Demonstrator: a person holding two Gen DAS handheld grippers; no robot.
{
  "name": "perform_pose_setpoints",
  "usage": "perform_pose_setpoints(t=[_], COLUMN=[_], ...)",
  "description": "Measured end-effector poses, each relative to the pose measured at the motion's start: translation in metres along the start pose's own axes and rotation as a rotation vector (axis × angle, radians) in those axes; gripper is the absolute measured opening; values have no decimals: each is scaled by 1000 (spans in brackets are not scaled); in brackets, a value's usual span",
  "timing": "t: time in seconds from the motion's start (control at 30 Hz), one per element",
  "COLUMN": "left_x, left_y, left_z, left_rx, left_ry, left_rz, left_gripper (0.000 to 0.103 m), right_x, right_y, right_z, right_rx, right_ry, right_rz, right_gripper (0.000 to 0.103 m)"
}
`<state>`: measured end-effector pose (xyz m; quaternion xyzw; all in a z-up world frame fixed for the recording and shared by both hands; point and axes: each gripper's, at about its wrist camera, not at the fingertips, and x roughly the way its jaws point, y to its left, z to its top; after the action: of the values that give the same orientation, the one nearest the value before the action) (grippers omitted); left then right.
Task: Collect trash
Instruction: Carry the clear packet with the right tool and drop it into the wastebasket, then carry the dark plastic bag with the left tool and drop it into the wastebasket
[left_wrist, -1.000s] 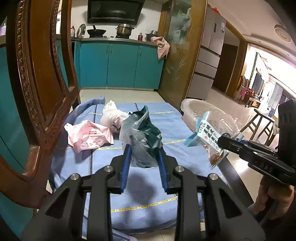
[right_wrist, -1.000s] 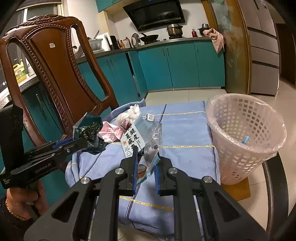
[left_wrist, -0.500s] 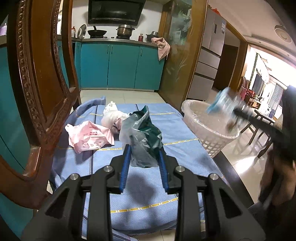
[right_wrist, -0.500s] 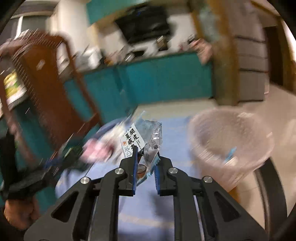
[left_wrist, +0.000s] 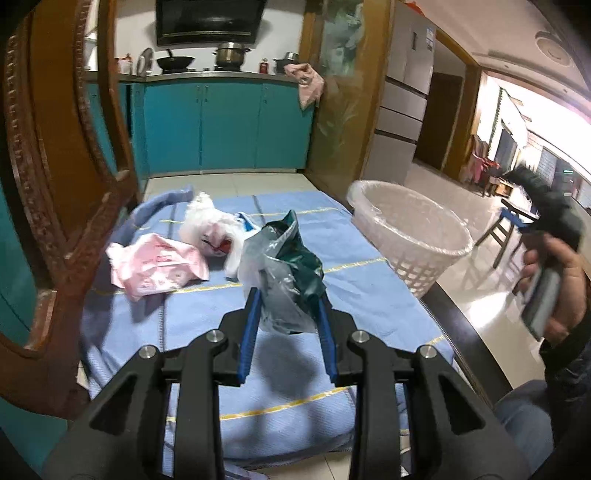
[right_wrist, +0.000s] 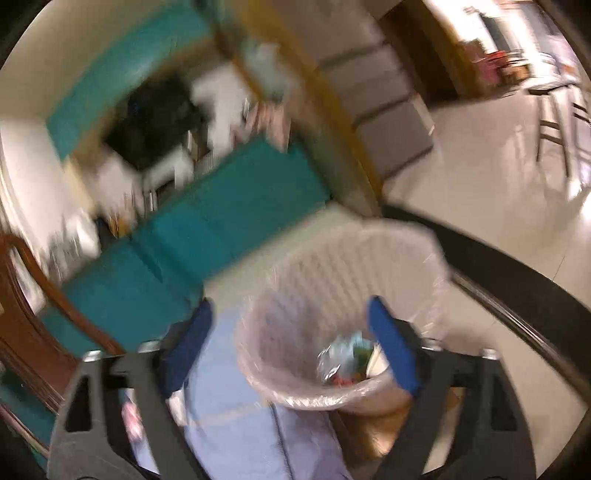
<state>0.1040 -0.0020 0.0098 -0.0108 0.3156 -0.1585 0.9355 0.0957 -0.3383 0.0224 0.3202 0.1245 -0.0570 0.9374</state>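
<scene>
Right of the bag (left_wrist: 284, 273) stands the basket (left_wrist: 413, 236). Your left gripper (left_wrist: 288, 317) is clamped on that bag, above the cloth (left_wrist: 207, 306). Your right gripper (right_wrist: 295, 354) gapes empty over the basket, a wrapper (right_wrist: 340, 360) lying inside.

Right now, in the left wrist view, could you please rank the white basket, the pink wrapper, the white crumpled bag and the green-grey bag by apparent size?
1. white basket
2. green-grey bag, though it sits nearest the camera, clamped in the left gripper, so that is unsure
3. pink wrapper and white crumpled bag look alike
</scene>
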Motion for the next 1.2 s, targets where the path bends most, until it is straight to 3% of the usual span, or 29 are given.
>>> perform_pose_setpoints(t=[0.2, 0.27, 0.33, 0.4, 0.43, 0.47, 0.5, 0.53, 0.6, 0.73, 0.83, 1.0, 1.1, 1.2], left_x=[26, 45, 72, 98, 116, 128, 137, 145, 141, 96, 48, -14, -18, -24], left_y=[-61, -94, -130, -159, -174, -182, -185, -183, -168, -111, -61, 10, 34, 37], left_z=[25, 53, 86, 114, 127, 131, 133, 130, 119, 80, 55, 7, -6, -4], left_rx=[103, 128, 161, 178, 192, 198, 195, 178, 136, 120, 72, -37, -94, -92], left_ry=[-5, -15, -26, -34, -22, -13, 2, 29, 44, 2, -43, -113, -49, -52], left_rz=[-94, -179, -214, -243, -254, -237, -210, -169, -161, -42, 35, 177, 198, 183], left_gripper=[32, 33, 35, 57, 91, 100, 100, 100, 100, 100, 100, 100, 100, 100], right_x=[-38, -45, -45, -46, -44, -44, -43, -43, -41, -23, -1, 11, -2, -11], right_y=[-17, -20, -24, -27, -28, -29, -29, -29, -29, -14, 19, 98, 125, 135], right_z=[-6, -10, -9, -8, -6, -6, -6, -5, -4, -11, -30, -101, -134, -147], right_rx=[78, 84, 112, 110, 103, 97, 96, 91, 85, 15, -123, -494, -585, -615], right_ry=[-113, -148, -161, -173, -172, -168, -167, -159, -142, -40, 124, 366, 421, 425], right_rz=[-46, -74, -90, -98, -98, -96, -95, -93, -83, -54, 9, 117, 182, 199], right_gripper=[98, 98, 98, 98, 98, 98, 98, 98, 98, 98, 98, 98, 98, 98])
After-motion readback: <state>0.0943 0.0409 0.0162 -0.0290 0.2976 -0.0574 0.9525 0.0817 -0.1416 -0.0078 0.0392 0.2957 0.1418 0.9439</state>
